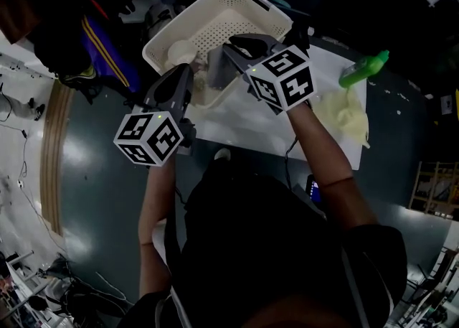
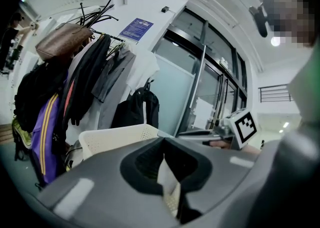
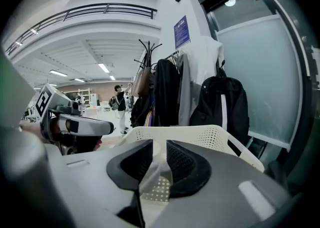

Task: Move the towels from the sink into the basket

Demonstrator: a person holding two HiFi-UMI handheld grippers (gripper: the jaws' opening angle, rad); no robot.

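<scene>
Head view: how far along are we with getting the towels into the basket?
Done: one pale bundle already lies in the basket. In hand: at its near rim the left gripper appears to pinch pale cloth; the right gripper has its jaws slightly apart. Left: a yellowish towel by the green bottle on the table.

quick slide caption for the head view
Left claw and right claw at the white basket, a pale towel hanging between them.

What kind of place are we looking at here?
Probably a large indoor lab or workshop hall: a loaded coat rack beside glass doors, an upper gallery railing, and a white work table.
</scene>
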